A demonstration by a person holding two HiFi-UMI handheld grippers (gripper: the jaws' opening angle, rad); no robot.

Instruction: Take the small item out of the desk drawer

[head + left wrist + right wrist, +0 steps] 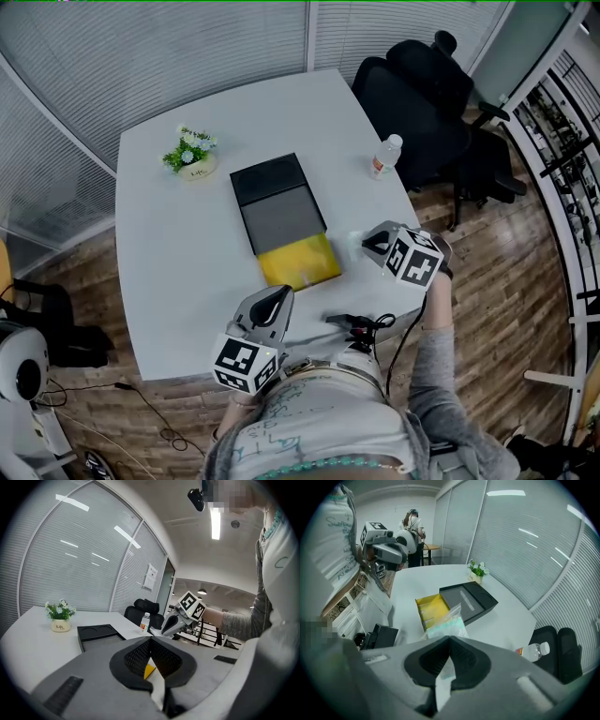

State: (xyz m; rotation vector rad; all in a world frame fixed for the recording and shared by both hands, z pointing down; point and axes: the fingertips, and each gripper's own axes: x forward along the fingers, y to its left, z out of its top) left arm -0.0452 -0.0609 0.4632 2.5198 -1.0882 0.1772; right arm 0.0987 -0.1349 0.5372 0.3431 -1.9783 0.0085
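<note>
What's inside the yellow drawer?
The yellow drawer shows only its bare yellow bottom. Any part inside the black box is covered. The right gripper holds a clear bag.

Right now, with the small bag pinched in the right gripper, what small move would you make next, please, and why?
Probably lower the right gripper to the table beside the yellow drawer and release. Its jaws are shut on the clear bag, which already hangs clear of the open drawer, so only setting down seems left.

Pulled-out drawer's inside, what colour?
Yellow. The drawer shows best in the head view.
</note>
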